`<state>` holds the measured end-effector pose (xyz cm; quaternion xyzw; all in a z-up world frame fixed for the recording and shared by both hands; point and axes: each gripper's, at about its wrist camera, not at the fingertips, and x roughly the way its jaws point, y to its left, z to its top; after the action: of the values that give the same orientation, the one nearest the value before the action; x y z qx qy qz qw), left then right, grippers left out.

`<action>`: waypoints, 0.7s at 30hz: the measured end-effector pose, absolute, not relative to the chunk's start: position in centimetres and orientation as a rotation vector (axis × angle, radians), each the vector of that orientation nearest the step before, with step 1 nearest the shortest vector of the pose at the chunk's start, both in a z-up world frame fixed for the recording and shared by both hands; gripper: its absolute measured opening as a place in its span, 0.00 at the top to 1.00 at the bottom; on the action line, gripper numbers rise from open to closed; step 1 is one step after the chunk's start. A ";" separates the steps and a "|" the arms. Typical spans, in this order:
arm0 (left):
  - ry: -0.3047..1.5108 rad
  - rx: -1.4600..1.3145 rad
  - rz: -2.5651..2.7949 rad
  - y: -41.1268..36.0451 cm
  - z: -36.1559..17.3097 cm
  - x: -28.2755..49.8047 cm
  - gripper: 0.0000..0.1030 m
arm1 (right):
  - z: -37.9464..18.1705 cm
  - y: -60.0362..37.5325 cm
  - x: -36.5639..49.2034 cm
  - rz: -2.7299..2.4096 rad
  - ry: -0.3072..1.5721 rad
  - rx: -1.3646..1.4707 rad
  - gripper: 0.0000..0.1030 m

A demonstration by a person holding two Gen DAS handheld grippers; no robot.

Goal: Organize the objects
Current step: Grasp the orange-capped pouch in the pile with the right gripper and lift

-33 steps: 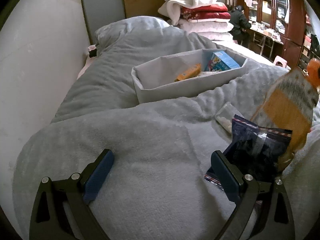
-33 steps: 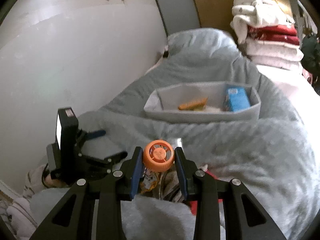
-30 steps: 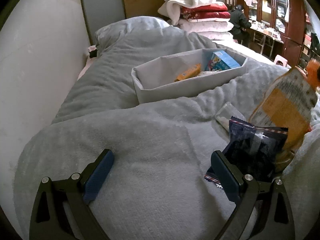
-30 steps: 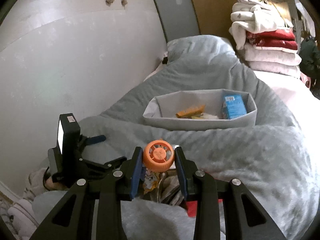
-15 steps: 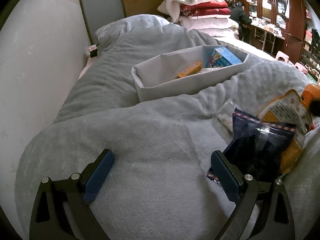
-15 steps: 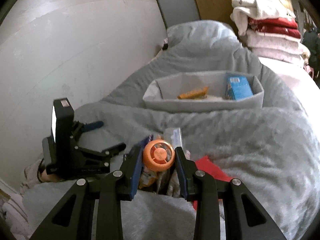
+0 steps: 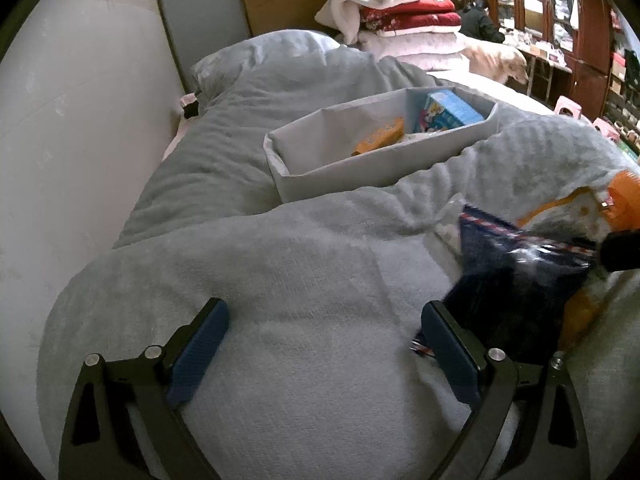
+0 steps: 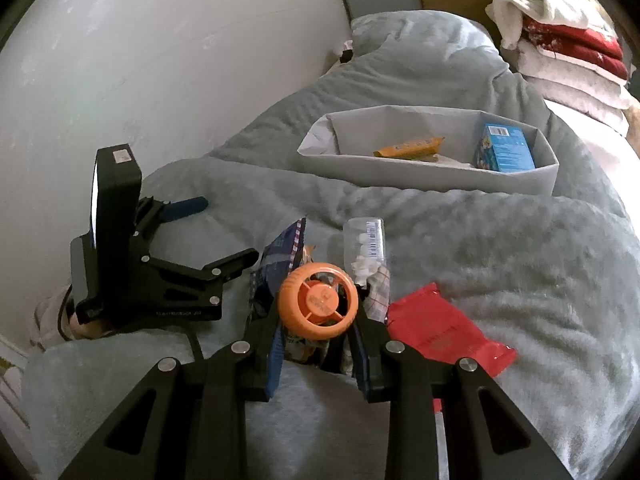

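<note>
My right gripper is shut on the orange cap of a spouted pouch, its jaws squeezing a little tighter. The pouch rests low on the grey blanket, against a dark blue snack bag. A clear packet of white pieces and a red packet lie beside them. My left gripper stands open over bare blanket, its jaws starting to close on nothing, with the dark blue bag just outside its right finger. Further back, a grey fabric bin holds a blue box and an orange bar.
A white wall runs along the bed's left side. Folded white and red bedding is stacked behind the bed. A person in dark clothes is at a cluttered table by wooden cabinets at the far right. The blanket bulges in soft folds.
My right gripper has come down with the orange-capped pouch, which has sunk from upright in the air to low behind the dark blue bag. My left gripper has stayed put.
</note>
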<state>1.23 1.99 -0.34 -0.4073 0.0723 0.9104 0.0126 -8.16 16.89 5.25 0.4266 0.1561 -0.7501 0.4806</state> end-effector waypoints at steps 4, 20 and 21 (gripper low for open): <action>0.162 -1.242 2.764 3.6 0.0 2.9 0.24 | 5.1 16.8 -8.0 -1.816 0.403 1.043 0.73; 0.289 -1.346 2.757 6.2 -0.3 3.4 0.38 | 3.2 15.2 -7.4 -1.831 0.562 1.102 0.78; 0.284 -1.350 2.752 6.2 -0.4 3.2 0.38 | 3.2 15.1 -7.6 -1.831 0.558 1.107 0.78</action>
<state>3.23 6.20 -0.37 -0.4384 0.0922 0.8935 0.0316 -7.57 15.11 3.24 0.4473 0.2254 -0.7400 0.4488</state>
